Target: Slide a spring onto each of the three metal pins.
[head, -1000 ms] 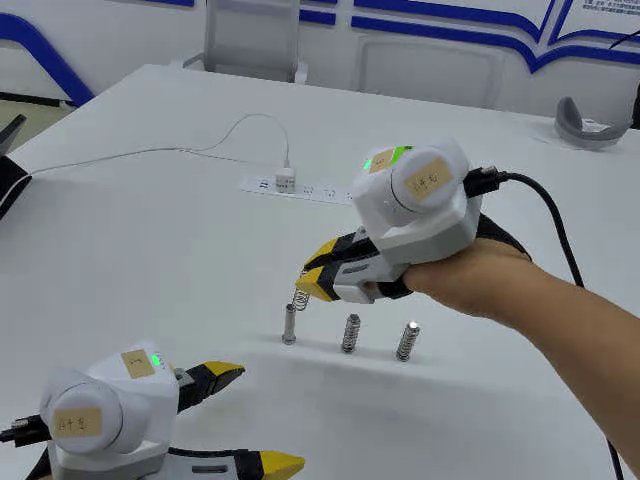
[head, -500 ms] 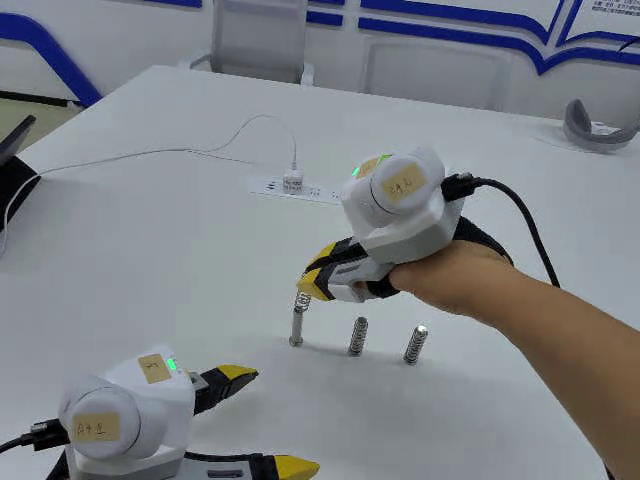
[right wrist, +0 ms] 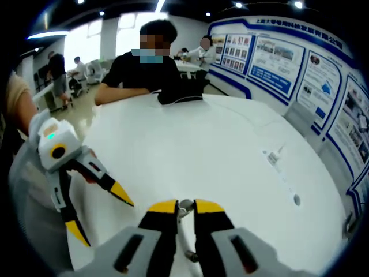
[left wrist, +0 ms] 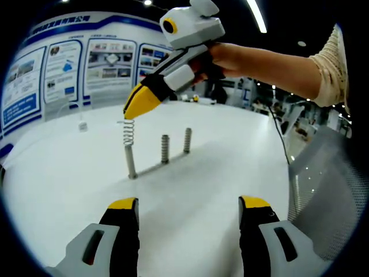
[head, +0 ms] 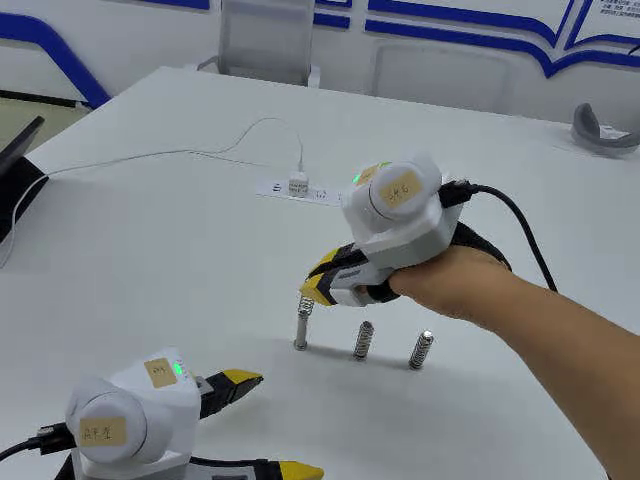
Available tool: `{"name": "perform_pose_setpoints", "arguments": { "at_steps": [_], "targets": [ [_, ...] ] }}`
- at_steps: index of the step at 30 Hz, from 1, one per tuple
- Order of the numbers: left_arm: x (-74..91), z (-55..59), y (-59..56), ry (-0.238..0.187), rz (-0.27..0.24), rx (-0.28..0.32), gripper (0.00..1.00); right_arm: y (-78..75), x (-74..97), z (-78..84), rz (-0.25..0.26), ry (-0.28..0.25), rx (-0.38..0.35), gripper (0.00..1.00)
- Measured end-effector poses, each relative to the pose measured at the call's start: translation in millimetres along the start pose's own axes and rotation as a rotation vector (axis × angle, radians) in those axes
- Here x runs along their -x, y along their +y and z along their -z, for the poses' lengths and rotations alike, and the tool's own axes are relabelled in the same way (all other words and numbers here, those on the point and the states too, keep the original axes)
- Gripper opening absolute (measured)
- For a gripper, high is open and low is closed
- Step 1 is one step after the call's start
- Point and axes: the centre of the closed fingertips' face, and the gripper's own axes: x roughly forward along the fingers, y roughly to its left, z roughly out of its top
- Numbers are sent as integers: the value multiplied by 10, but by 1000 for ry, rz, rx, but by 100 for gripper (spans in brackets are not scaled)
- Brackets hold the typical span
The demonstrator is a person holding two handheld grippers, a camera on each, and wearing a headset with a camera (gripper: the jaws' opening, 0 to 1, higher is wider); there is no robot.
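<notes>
**Spring pinched above the left pin**

At the near left of the table [head: 150, 250], your left gripper [head: 280, 425] hovered low with its jaws spread wide and nothing between them. In its own view, the left gripper [left wrist: 189, 203] looked across bare tabletop at the row of three pins, well short of them.

The left pin [head: 301, 335] stood upright on the table. The spring [head: 305, 306] sat directly above it, roughly upright, with its lower end at the pin's top. You could not tell whether the lowest coils were around the pin or only resting on it. The left gripper view showed the same stack, with the spring [left wrist: 128, 131] over the left pin [left wrist: 131, 163].

Your right gripper [head: 310, 290] reached in from the right, angled down and to the left. Its yellow tips were pressed together on the spring's top end. In the right gripper view, the right gripper [right wrist: 185, 208] showed its jaws nearly touching, with a bit of metal pinched between them.

Just beside the left pin, the middle pin [head: 367, 326] already wore a second spring [head: 364, 342]. Farther right, the right pin [head: 427, 337] wore a third spring [head: 421, 352], and both stood free of the grippers.

Behind the pins a power strip [head: 297, 190] lay flat on the table.
</notes>
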Motion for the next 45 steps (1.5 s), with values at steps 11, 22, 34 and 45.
{"name": "perform_pose_setpoints", "arguments": {
  "at_steps": [11, 22, 34, 45],
  "targets": [
    [11, 5, 21, -2, -6, 8, 71, 6, -66, 38, -7, 15, 0, 12],
    [13, 11, 14, -2, -4, 9, 71, 24, -184, 150, 0, 35, -14, 12],
    [22, 28, 24, 0, -7, 13, 71, 62, -331, 293, -3, 56, -45, 12],
    [19, 31, 27, 2, -7, 17, 71, 92, -414, 376, -1, 76, -46, 12]
  ]
}}
